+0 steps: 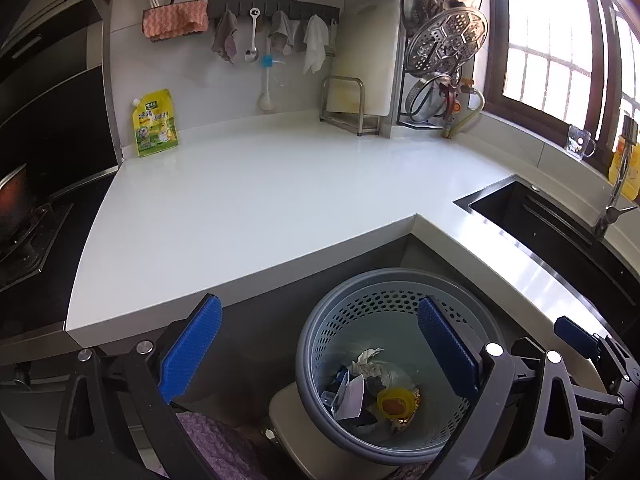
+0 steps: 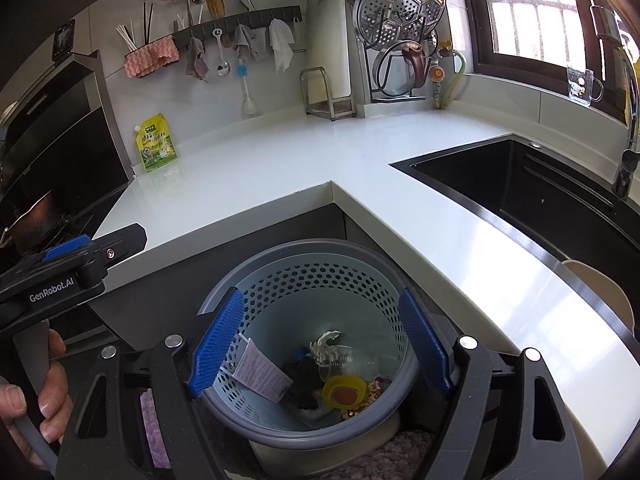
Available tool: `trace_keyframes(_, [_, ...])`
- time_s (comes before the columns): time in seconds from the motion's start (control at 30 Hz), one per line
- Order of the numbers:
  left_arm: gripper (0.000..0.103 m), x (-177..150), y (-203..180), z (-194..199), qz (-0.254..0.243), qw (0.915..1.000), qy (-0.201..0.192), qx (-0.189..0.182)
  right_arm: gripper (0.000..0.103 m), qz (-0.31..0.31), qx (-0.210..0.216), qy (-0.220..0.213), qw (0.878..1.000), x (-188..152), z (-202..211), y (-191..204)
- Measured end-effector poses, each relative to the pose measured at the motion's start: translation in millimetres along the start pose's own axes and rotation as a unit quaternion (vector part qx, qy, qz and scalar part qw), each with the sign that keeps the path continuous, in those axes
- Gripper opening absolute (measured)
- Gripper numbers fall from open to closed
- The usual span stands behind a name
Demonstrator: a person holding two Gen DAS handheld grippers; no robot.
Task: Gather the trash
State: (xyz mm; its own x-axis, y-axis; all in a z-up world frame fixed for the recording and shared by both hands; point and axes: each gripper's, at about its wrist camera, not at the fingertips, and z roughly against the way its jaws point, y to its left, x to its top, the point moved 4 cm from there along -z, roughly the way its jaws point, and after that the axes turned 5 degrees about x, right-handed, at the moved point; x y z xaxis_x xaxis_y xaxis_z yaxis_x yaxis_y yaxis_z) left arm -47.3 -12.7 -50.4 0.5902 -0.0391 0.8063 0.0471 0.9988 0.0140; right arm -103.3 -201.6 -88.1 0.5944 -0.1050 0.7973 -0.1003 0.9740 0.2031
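Note:
A grey-blue perforated trash basket (image 1: 320,360) (image 2: 304,280) stands on a stool below the counter's inner corner. It holds crumpled paper (image 2: 326,344), a printed paper label (image 2: 260,372), a clear plastic cup, a yellow lid (image 1: 394,402) (image 2: 344,392) and dark scraps. My left gripper (image 1: 320,356) is open and empty, above the basket's left rim. My right gripper (image 2: 320,356) is open and empty, straddling the basket opening; it also shows at the right edge of the left wrist view (image 1: 576,340). The left gripper's body shows at the left in the right wrist view (image 2: 80,256).
A white L-shaped counter (image 1: 260,200) (image 2: 280,160) carries a yellow-green pouch (image 1: 155,122) (image 2: 155,143) at the back left. A black sink (image 1: 560,220) (image 2: 520,184) lies at right, a stove with a pan (image 1: 16,200) at left. Racks, cloths and utensils line the back wall. Purple fabric (image 1: 216,448) lies below.

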Motion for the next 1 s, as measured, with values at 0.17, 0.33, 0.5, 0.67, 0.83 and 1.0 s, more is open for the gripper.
trace_keyframes(0.17, [0.097, 2, 3, 3, 0.004, 1.0000, -0.004, 0.005, 0.078, 0.000, -0.003, -0.005, 1.000, 0, 5, 2])
trace_keyframes(0.33, [0.097, 4, 2, 4, 0.003, 1.0000, -0.002, 0.008, 0.078, -0.005, -0.009, -0.001, 1.000, 0, 4, 0])
trace_keyframes(0.5, [0.097, 6, 2, 4, 0.001, 0.9999, -0.005, 0.014, 0.078, -0.003, -0.011, -0.001, 1.000, 1, 5, 2])
trace_keyframes(0.67, [0.097, 8, -1, 2, -0.006, 0.9999, -0.004, 0.013, 0.078, -0.002, -0.013, -0.004, 1.000, 3, 6, 2])
trace_keyframes(0.83, [0.097, 11, -5, 1, -0.014, 0.9997, -0.007, 0.018, 0.078, -0.003, -0.014, -0.003, 1.000, 4, 6, 1])
trace_keyframes(1.0, [0.097, 12, -7, 0, -0.015, 0.9997, -0.006, 0.018, 0.078, -0.004, -0.014, -0.003, 1.000, 4, 5, 1])
